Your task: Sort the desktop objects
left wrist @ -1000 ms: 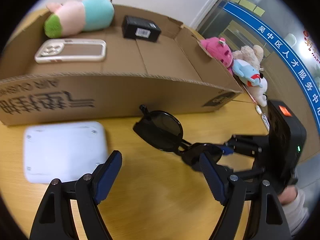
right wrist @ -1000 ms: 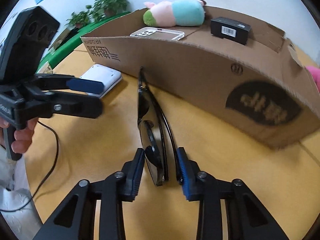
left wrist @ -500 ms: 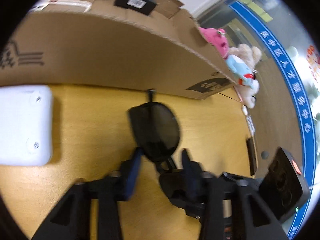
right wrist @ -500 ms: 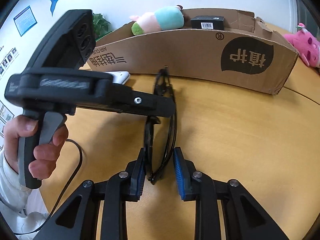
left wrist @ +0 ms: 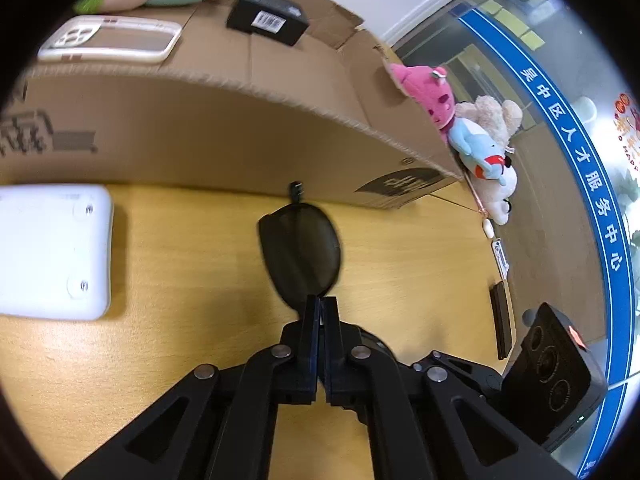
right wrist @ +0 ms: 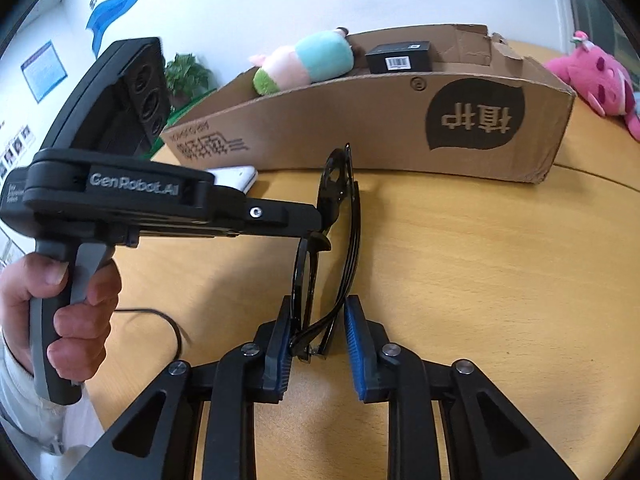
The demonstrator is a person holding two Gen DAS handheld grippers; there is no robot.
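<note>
The wooden table (right wrist: 500, 264) is carrying a long cardboard box (right wrist: 360, 132), and the sunglasses (left wrist: 300, 256) are standing on edge just in front of it. The left gripper (left wrist: 320, 308), gripped by a hand (right wrist: 68, 312), is pinching the frame at the bridge, jaws fully together. The right gripper (right wrist: 320, 340) is holding the folded end between narrow jaws.
</note>
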